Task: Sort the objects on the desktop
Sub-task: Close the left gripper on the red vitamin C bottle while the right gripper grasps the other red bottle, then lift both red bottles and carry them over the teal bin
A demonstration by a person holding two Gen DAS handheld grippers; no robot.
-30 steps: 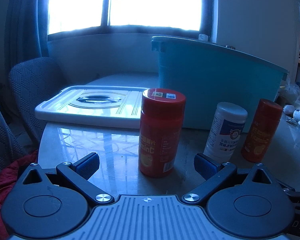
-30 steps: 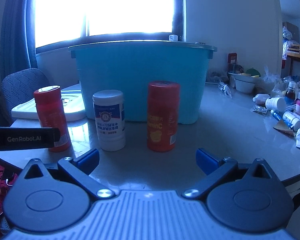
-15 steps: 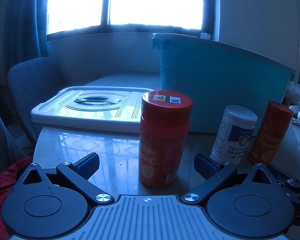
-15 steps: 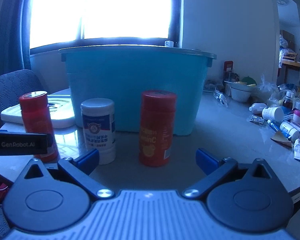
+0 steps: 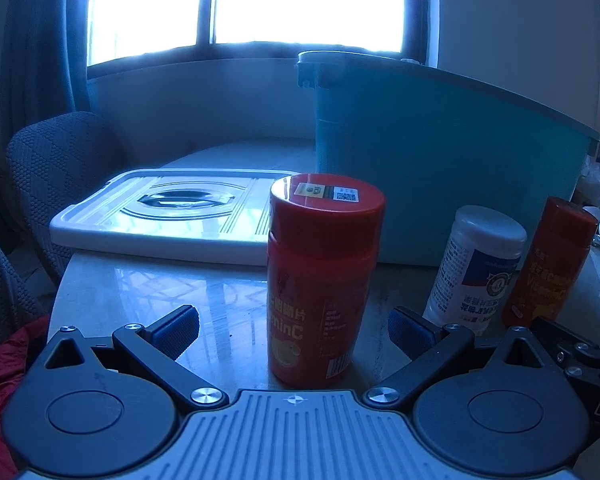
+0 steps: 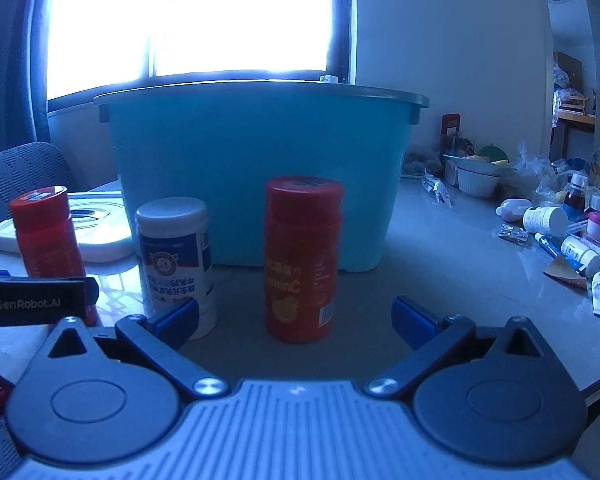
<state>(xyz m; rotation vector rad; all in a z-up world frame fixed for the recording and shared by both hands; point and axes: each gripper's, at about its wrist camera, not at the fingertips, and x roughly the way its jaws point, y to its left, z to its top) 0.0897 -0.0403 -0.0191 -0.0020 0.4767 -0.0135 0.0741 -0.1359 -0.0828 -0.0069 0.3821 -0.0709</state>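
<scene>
Blown-out window (image 6: 196, 16) backlights both views; foreground dim, blue-tinted, fisheye-bent at the edges, far clutter seemingly soft.

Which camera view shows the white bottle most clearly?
The right wrist view: the white bottle stands fairly near, label facing the camera, though a fingertip covers its base. The left wrist view shows it off to the right, at an angle.

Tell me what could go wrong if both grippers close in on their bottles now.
The white bottle stands close beside the right gripper's left finger, so advancing on the orange bottle may topple it. The left gripper brackets the tall red bottle low, so a push could tip it.
</scene>
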